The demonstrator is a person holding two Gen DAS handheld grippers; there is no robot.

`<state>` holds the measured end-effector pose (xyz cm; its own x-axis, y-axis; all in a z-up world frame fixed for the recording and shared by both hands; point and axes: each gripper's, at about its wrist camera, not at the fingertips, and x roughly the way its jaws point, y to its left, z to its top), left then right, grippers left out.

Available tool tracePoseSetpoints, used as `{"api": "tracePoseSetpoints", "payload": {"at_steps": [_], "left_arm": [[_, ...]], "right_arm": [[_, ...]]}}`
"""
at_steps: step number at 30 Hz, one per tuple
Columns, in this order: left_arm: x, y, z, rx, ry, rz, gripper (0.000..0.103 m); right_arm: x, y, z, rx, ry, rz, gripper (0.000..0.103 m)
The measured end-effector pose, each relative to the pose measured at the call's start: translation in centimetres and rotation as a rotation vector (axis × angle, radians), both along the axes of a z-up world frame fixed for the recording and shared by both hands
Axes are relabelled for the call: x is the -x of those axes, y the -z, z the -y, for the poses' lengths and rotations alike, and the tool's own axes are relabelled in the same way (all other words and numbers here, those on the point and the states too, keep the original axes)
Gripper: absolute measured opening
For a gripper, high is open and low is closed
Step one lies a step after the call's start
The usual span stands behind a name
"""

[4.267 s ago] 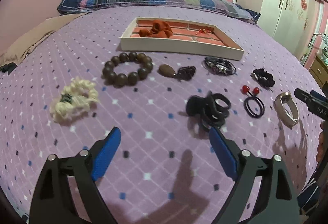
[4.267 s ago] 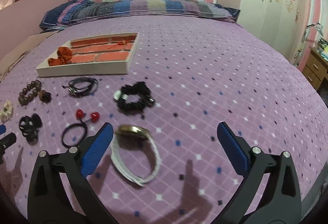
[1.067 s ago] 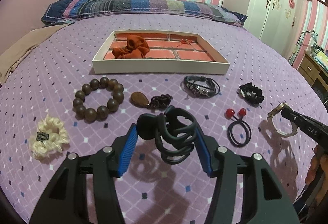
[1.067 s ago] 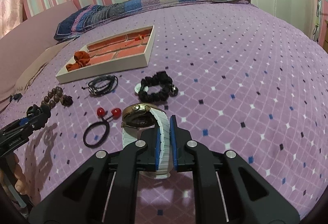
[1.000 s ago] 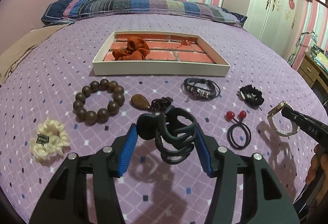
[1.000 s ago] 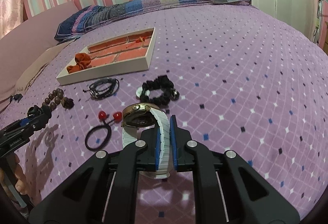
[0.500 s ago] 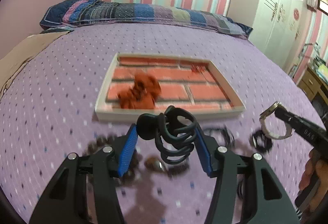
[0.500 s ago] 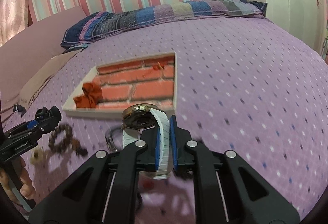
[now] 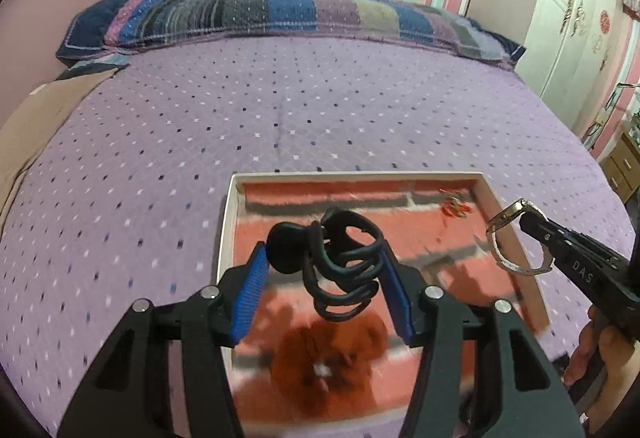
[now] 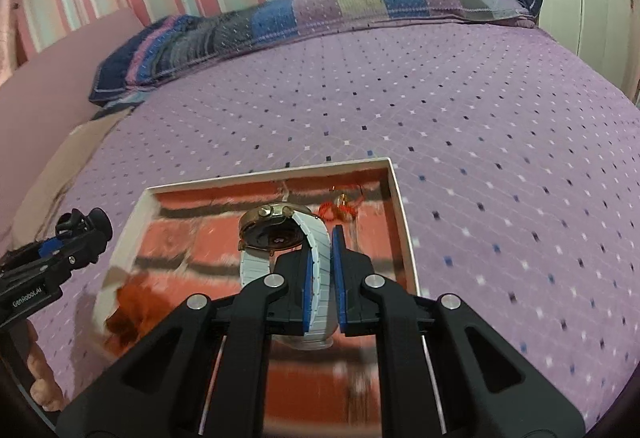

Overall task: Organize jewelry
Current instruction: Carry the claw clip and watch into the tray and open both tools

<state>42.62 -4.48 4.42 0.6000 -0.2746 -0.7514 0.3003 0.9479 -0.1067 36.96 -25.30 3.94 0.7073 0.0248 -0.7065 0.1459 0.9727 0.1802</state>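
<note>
Left wrist view: left gripper point(image 9: 324, 274) clamps black claw clip point(image 9: 336, 262) over tray point(image 9: 228, 222); right gripper point(image 10: 320, 270) pinches white-strap watch point(image 10: 280, 234) there too. Rust scrunchie point(image 9: 328, 358) & red trinket point(image 9: 454, 206) already in; both carried pcs not yet dropped.

"DAS" on right claw point(image 9: 530, 228) body; "GenRobot.AI" on left claw point(image 10: 86, 228) body.

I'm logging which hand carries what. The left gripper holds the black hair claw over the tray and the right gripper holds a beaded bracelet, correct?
Not quite: the right gripper is shut on a white-strapped watch, as the right wrist view shows. The left gripper does hold the black hair claw over the tray.
</note>
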Motion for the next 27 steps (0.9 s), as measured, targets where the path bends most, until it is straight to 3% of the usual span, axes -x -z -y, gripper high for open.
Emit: {"api": "tracePoseSetpoints", "payload": {"at_steps": [11, 19, 25, 27], "left_arm": [[-7.8, 5.2, 1.4, -0.081, 0.015, -0.172, 0.054], [-9.2, 6.7, 1.7, -0.092, 0.002, -0.216, 0.054], [-9.4, 7.8, 1.3, -0.110, -0.015, -0.235, 0.055], [-9.3, 7.8, 1.3, -0.116, -0.015, -0.228, 0.055]], "right_arm": [[-7.8, 3.6, 0.8, 0.070, 0.031, -0.168, 0.010], [-10.0, 5.5, 1.3, 0.091, 0.038, -0.244, 0.010], [-10.1, 5.9, 1.7, 0.094, 0.020, -0.243, 0.012], [-10.0, 5.9, 1.7, 0.089, 0.010, -0.240, 0.020]]}}
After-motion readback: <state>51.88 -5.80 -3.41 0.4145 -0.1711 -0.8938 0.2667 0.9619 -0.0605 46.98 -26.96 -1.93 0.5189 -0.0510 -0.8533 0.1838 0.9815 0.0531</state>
